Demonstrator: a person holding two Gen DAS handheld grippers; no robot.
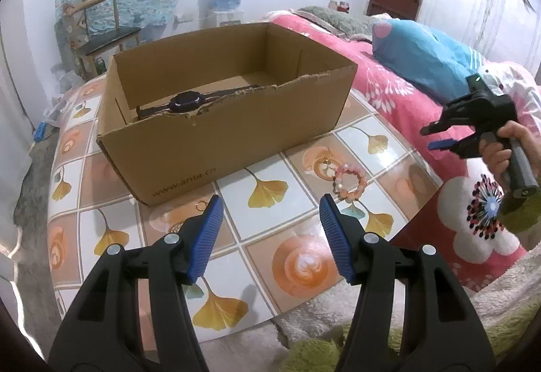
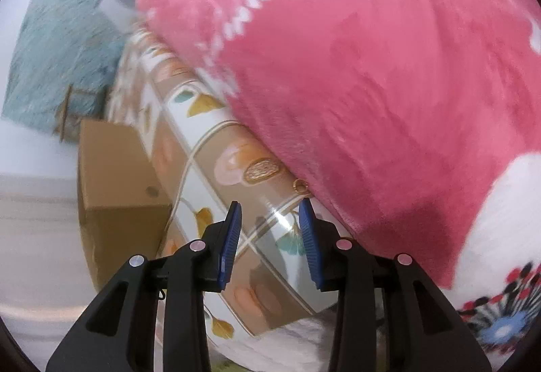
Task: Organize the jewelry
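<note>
An open cardboard box (image 1: pixel 209 142) stands on the patterned table (image 1: pixel 297 263); a dark watch (image 1: pixel 185 101) lies inside it. A pink bead bracelet (image 1: pixel 350 183) lies on the table right of the box. A small gold ring (image 1: pixel 202 205) lies by the box's front corner. My left gripper (image 1: pixel 270 213) is open and empty, above the table in front of the box. My right gripper (image 1: pixel 436 137) is off the table's right edge, over the pink blanket; in its own view (image 2: pixel 270 214) it is open and empty. That blurred view shows the box (image 2: pixel 115 176) and a gold ring (image 2: pixel 299 186) at the blanket's edge.
A pink flowered blanket (image 1: pixel 399 91) and a blue pillow (image 1: pixel 422 50) lie on the bed right of the table. A wooden chair (image 1: pixel 101 33) stands behind the box. A white fluffy cover (image 1: pixel 439 311) lies at the table's near right.
</note>
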